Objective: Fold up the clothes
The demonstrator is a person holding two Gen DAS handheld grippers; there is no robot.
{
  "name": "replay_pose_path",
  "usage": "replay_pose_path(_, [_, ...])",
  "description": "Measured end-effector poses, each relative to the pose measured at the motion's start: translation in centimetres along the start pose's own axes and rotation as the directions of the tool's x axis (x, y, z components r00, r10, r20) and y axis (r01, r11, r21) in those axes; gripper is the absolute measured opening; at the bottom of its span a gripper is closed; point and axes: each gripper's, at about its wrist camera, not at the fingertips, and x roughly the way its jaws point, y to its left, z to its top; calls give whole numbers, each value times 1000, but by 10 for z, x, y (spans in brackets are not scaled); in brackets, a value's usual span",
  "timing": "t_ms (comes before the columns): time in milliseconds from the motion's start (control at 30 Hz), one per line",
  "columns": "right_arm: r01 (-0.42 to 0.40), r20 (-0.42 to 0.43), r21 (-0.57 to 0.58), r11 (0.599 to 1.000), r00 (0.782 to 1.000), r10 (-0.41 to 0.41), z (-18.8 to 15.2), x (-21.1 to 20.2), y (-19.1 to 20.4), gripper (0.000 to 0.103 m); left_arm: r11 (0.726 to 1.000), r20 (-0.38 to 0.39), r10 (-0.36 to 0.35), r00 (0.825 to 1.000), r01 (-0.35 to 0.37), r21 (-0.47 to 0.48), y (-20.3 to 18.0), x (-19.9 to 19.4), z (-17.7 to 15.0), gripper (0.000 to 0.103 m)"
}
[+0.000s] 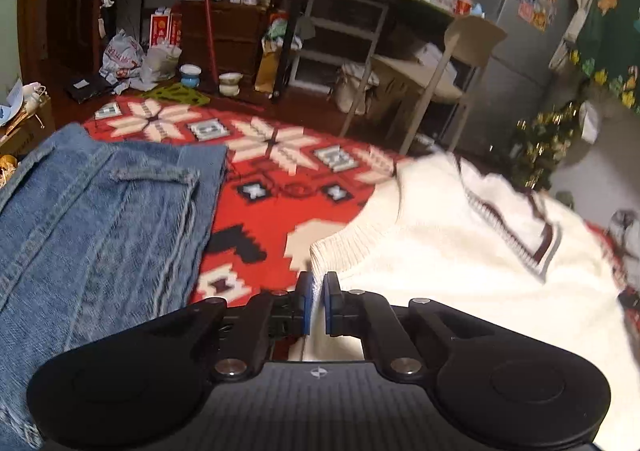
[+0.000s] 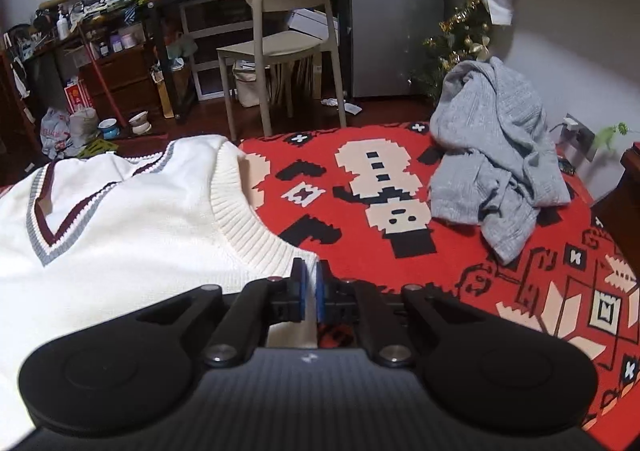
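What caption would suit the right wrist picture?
Right gripper pinching the white vest's ribbed edge on a red blanket, grey sweater heaped beyond.

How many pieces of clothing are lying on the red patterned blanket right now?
3. A white knit V-neck vest lies in the middle, held by both grippers; a blue denim garment lies left of it; a crumpled grey knit garment lies right. More could lie outside both views.
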Motion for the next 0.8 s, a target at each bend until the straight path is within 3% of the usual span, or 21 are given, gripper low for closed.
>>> replay_pose_path(33, [1, -3, -6, 1000, 1000, -1, 1, 0, 0, 11, 1000, -1, 8, 1000, -8, 0, -1, 0, 0, 10])
replay_pose_path(100, [8, 11, 4, 1000, 1000, -8, 3, -5, -2, 26, 1000, 7, 12, 1000, -12, -3, -3, -3, 2, 24])
replay_pose_path(133, [10, 21, 10, 1000, 1000, -10, 4, -9, -4, 27, 1000, 13, 13, 1000, -13, -6, -3, -5, 3, 37])
replay_pose_path(167, [14, 27, 9, 1000, 1000, -14, 6, -12, -6, 26, 1000, 20, 14, 1000, -14, -8, -3, -7, 4, 42])
replay_pose_path(367, [-46, 52, -15, 999, 998, 46, 23, -44, 6, 26, 997, 39, -49, 998, 51, -60, 0, -13, 10, 41])
replay_pose_path(533, [-175, -9, -12, 984, 985, 175, 48, -48, 48, 26, 987, 23, -98, 995, 100, -130, 4, -16, 14, 38])
replay_pose_path(667, [-274, -56, -57, 960, 961, 271, 77, -36, 110, 27, 973, 38, -133, 990, 137, -183, 10, -22, 18, 34])
replay_pose_path(800, [-341, -88, -120, 932, 939, 332, 104, -15, 185, 26, 970, 12, -128, 992, 128, -208, 14, -18, 16, 33])
